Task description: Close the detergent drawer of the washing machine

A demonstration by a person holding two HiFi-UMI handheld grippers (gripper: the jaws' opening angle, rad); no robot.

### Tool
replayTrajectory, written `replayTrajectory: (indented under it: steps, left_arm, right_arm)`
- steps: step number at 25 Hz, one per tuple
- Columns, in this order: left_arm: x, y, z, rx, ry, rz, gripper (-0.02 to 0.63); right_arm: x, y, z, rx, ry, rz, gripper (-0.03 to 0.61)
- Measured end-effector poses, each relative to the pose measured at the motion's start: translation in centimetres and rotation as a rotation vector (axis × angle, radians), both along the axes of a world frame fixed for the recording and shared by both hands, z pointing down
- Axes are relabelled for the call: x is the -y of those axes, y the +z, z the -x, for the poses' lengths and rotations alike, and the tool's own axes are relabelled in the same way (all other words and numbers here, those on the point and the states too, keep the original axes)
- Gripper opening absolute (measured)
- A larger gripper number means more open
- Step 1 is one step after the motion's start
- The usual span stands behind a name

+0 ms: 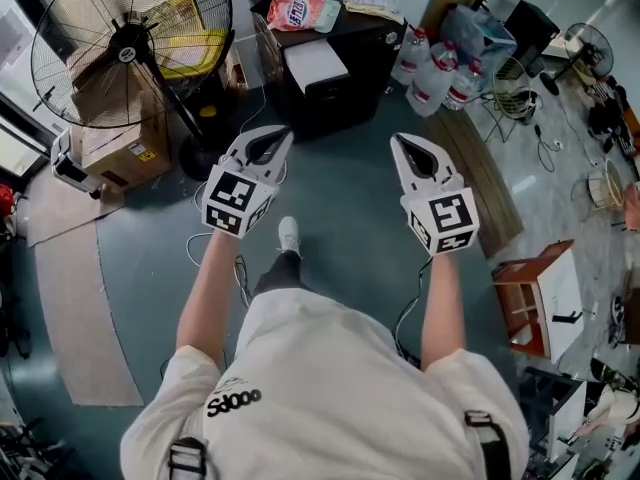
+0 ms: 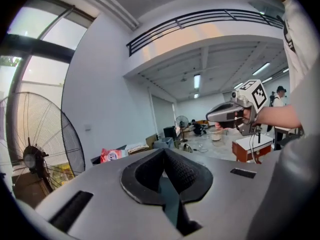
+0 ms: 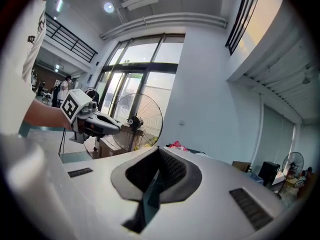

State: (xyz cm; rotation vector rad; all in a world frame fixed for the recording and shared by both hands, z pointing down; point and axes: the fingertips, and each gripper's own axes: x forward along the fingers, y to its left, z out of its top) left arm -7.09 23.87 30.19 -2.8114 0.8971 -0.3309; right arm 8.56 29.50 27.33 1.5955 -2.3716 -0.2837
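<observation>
A black unit (image 1: 340, 78) stands across the floor ahead of me, with a white part (image 1: 315, 63) jutting from its front and a pink detergent bag (image 1: 295, 10) on top; whether it is the washing machine I cannot tell. My left gripper (image 1: 283, 134) and right gripper (image 1: 400, 140) hang side by side in mid-air short of it, touching nothing. Both are shut and empty, jaws meeting at the tips: the left gripper (image 2: 164, 152) in its own view, the right gripper (image 3: 159, 150) in its own. Each view also shows the other: right gripper (image 2: 210, 117), left gripper (image 3: 117, 128).
A large standing fan (image 1: 130, 43) and cardboard boxes (image 1: 115, 143) are at the left. Water bottles (image 1: 435, 73) sit right of the black unit. A small wooden table (image 1: 535, 293) is at the right. Cables lie on the floor near the person's shoe (image 1: 288, 233).
</observation>
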Motion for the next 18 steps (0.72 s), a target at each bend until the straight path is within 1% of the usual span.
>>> replayTrajectory:
  steps: [2,5,10,13,18]
  left_arm:
    - [3.3,0.2,-0.1,-0.010,-0.004,0.017,0.018]
    - [8.5,0.5,-0.4,0.002,0.006,0.024,0.018]
    - [16.9,0.3,-1.1,0.017,0.029,0.009,0.018]
    - [21.0,0.3,-1.3,0.018,0.037,0.014,0.018]
    - [27.2,0.7,-1.2,0.016,0.048,0.038,0.018]
  right_arm:
    - [2.9,0.1,-0.1,-0.003,0.002,0.004,-0.002]
    - [7.5,0.2,-0.3,0.025,0.010,0.020,-0.002]
    - [15.8,-0.1,-0.5,0.073,0.020,0.029,-0.002]
    - [19.9,0.0,-0.7,0.085,0.036,0.037,-0.002]
    - [25.7,-0.3,-0.9,0.138,0.068,0.046,-0.002]
